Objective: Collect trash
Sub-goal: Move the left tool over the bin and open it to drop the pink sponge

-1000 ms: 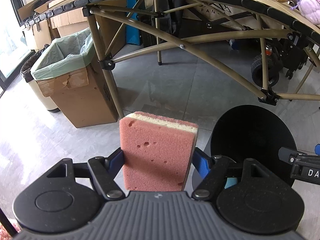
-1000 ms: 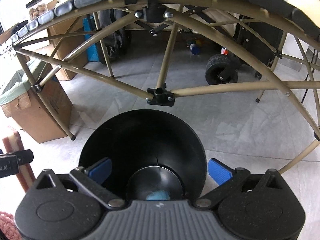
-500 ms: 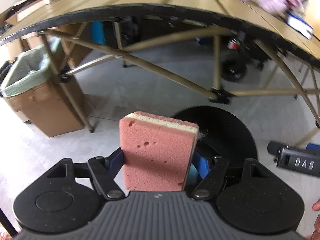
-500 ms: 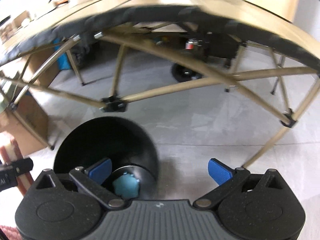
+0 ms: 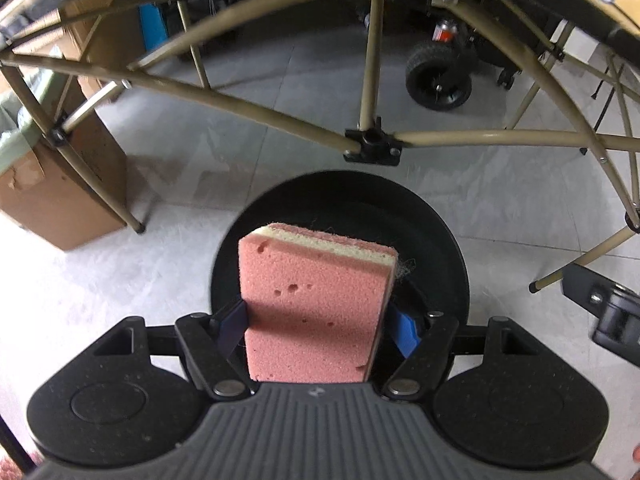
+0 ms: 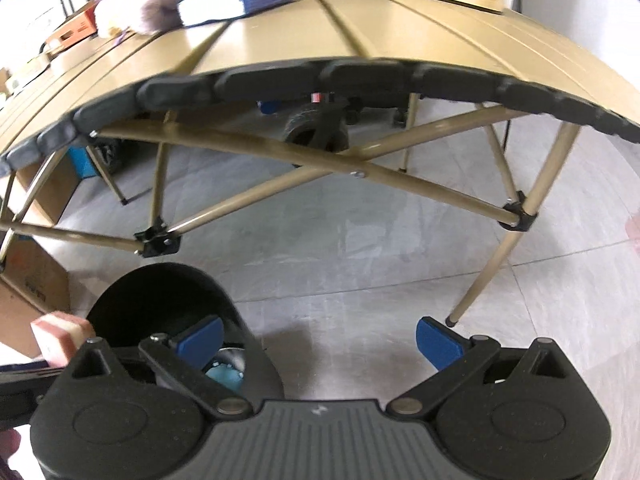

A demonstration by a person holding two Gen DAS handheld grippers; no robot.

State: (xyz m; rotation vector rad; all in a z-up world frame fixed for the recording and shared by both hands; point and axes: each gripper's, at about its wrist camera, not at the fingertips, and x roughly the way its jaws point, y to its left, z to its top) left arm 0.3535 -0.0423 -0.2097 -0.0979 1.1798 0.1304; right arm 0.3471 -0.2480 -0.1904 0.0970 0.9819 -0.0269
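The left tool [image 5: 316, 326] is clamping the pink sponge [image 5: 314, 300] upright directly above the black bin [image 5: 440, 240]; the right tool [image 6: 320, 340] is standing apart, empty, beside it.

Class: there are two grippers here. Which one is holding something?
The left gripper: its jaws clamp a pink sponge. The right gripper stands open, nothing between its pads.

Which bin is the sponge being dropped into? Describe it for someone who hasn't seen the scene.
Below the tan folding table, on the grey floor, stands a round black bin, right under the pink sponge. Unlike the cardboard box nearby, it has no green liner.
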